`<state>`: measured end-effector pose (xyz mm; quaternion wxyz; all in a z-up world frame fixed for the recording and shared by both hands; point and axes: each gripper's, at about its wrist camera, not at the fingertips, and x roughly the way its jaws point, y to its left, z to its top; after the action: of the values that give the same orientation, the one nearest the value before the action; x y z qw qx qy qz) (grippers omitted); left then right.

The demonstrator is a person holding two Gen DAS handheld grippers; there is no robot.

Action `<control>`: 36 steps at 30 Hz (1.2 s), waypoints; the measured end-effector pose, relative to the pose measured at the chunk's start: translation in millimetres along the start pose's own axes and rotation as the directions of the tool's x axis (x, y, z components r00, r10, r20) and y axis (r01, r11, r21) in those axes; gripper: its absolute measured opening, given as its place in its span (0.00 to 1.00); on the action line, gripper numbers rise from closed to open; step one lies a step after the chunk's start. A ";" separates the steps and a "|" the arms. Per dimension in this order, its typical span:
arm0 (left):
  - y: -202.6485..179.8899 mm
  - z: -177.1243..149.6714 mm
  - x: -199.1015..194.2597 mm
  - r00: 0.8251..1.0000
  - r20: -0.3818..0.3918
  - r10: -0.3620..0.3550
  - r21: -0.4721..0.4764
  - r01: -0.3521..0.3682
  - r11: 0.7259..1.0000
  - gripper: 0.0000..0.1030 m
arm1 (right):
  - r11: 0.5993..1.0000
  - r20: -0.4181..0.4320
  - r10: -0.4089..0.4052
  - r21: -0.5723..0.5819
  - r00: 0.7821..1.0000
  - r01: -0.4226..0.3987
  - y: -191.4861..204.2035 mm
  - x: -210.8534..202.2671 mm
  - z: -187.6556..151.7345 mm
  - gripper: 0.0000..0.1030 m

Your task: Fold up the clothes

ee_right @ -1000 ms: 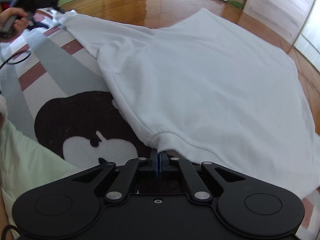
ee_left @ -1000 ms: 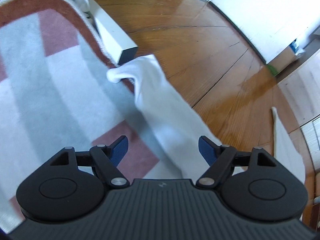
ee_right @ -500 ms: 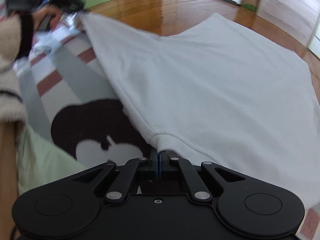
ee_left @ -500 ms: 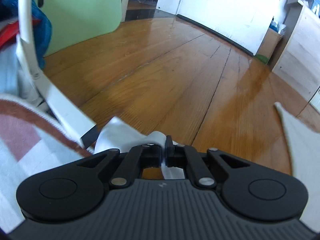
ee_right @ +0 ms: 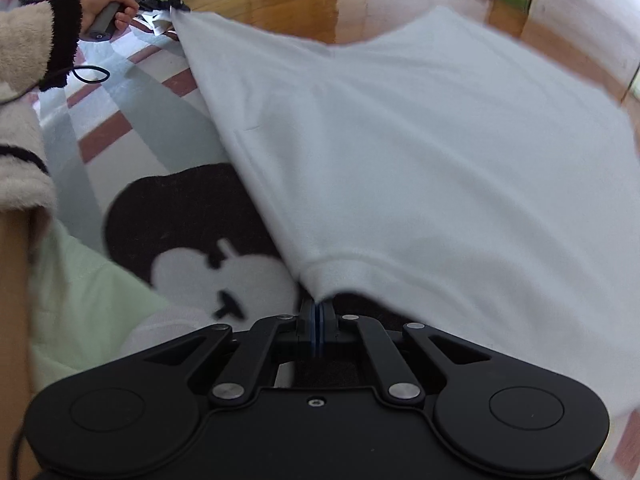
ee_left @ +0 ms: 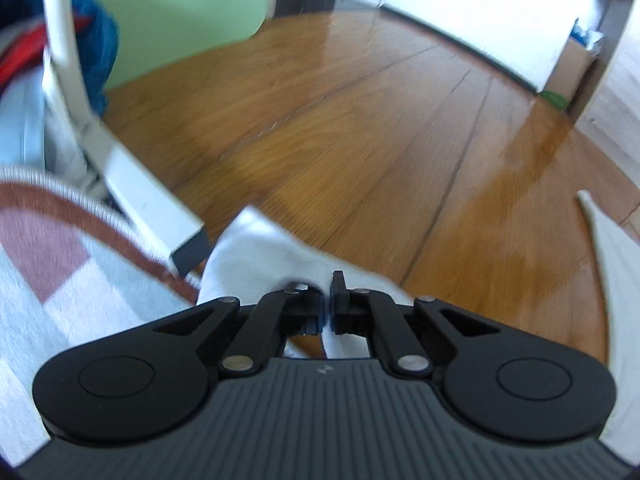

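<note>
White knit fabric of the shirt (ee_right: 420, 152) stretches taut between both grippers, lifted off the patterned rug (ee_right: 132, 116) and wooden floor (ee_left: 360, 140). The left gripper (ee_left: 329, 300), angled downward in a hand (ee_right: 108, 10) with a fuzzy cream sleeve (ee_right: 28, 48), pinches one bunched corner. The right gripper (ee_right: 317, 316) tilts steeply down; its jaws, just easing slightly, clamp the ribbed hem.

Left wrist view: mounted behind the left gripper (ee_left: 329, 300), angled down and close over the rug (ee_left: 60, 280) edge, facing out across the wooden floor (ee_left: 360, 140). Right wrist view: behind the right gripper (ee_right: 318, 312), pitched steeply down at the rug (ee_right: 132, 120). Shared between views: rug, white garment (ee_left: 256, 256) (ee_right: 420, 152), floor beyond the rug.
</note>
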<state>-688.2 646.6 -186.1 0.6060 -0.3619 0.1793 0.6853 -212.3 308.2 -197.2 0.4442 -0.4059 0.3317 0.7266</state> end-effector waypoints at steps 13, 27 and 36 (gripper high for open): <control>-211.4 -46.0 -156.4 0.859 -0.057 -0.508 0.287 0.502 0.816 0.03 | 0.975 0.190 0.019 0.216 0.982 -0.061 -41.2 -50.9 25.5 0.50; -360.2 -231.7 -166.0 0.758 -0.468 -0.455 0.477 0.650 0.592 0.64 | 0.956 0.175 -0.095 0.291 0.980 0.040 -70.0 -46.6 -0.3 0.50; -228.2 -162.3 -118.8 0.866 -0.406 -0.293 0.284 0.425 0.860 0.67 | 0.971 0.214 -0.136 0.224 0.967 0.087 -74.5 -55.0 29.8 0.50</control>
<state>-423.4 498.3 -166.6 0.7394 -0.3863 0.3355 0.4376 -137.7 341.3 -144.2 0.5607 -0.2881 0.3308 0.7023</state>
